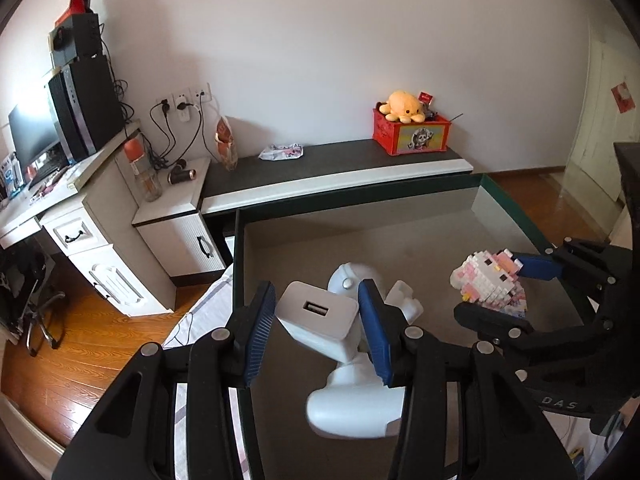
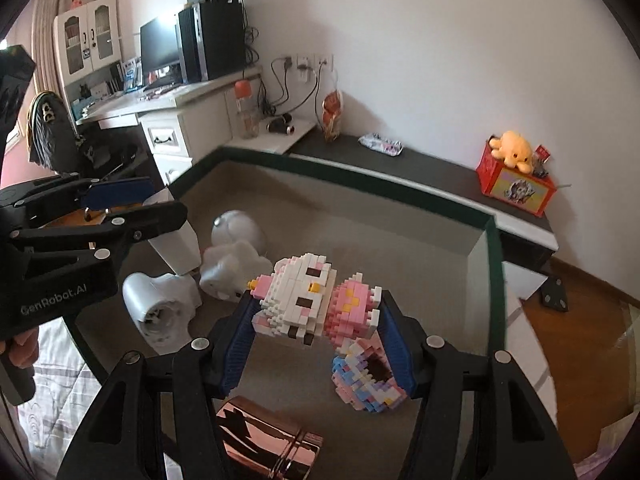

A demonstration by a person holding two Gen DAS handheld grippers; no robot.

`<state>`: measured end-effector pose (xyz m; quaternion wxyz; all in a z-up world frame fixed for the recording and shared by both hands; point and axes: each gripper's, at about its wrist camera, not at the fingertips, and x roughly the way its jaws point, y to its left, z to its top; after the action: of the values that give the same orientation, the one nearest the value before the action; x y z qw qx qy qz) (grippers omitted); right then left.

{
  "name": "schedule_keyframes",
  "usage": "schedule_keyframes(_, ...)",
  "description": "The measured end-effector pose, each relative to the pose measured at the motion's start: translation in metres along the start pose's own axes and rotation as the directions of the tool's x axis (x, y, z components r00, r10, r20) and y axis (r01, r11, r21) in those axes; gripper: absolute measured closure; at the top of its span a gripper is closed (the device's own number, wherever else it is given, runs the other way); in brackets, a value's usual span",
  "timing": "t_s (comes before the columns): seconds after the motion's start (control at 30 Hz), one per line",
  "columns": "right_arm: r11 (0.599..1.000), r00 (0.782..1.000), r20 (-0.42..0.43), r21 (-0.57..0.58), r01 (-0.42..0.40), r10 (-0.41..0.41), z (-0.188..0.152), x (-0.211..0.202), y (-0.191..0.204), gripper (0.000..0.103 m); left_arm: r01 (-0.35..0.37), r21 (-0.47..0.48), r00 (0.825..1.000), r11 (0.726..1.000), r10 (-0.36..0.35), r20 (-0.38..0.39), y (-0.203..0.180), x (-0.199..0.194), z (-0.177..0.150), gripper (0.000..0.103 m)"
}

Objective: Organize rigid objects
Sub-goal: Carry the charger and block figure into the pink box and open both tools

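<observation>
Both grippers hold an object above a glass surface [image 1: 500,216] with a dark green rim.

**Left gripper** [image 1: 316,316]: the jaws are clenched on a white charger [image 1: 320,320], gripping it across its short width. Its USB port faces the camera. The charger hangs above a white robot toy [image 1: 352,396], which lies on its back on the surface, head toward the far edge.

**Right gripper** [image 2: 316,336]: the jaws are clenched on a block figure [image 2: 320,312], white and pink, with a pastel base lower right. The figure lies crosswise between the pads, its long axis spanning from one pad to the other, so the grip bears on its two ends.

**Relation for the next move:** the left gripper is nearer the toy, which lies directly below and ahead of it. The right gripper is further right, over bare glass. A shiny rose-gold item [image 2: 268,440] lies just below it.

**Containers:** a red box [image 1: 412,136] stands on the dark shelf [image 1: 320,164] by the wall, well apart from both grippers. An orange plush [image 1: 402,106] sits on top of it; other small contents cannot be identified.
</observation>
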<state>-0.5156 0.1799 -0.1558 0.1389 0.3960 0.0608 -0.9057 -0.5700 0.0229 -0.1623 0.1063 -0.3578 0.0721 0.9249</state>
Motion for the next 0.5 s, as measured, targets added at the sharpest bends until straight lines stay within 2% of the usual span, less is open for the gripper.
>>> schedule_keyframes(0.1, 1.0, 1.0, -0.03, -0.004, -0.001, 0.001, -0.002, 0.006, 0.0, 0.043, -0.033, 0.021, 0.999, 0.999, 0.033, -0.007, -0.002, 0.003, -0.001, 0.058)
schedule_keyframes(0.3, 1.0, 0.999, -0.037, 0.021, -0.001, 0.002, -0.003, 0.009, -0.003, 0.043, -0.042, 0.048, 0.999, 0.998, 0.042, 0.002, -0.01, -0.007, -0.007, 0.057)
schedule_keyframes(0.43, 0.999, 1.0, -0.01, 0.042, 0.001, -0.001, -0.004, -0.003, -0.004, 0.043, -0.046, 0.035, 0.999, 0.998, 0.045, 0.027, -0.009, -0.024, -0.011, 0.032)
schedule_keyframes(0.5, 0.999, 1.0, 0.01, 0.043, -0.004, 0.004, -0.003, -0.011, -0.002, 0.041, -0.053, 0.035, 0.998, 0.998, 0.051, 0.048, -0.01, -0.039, -0.014, 0.025)
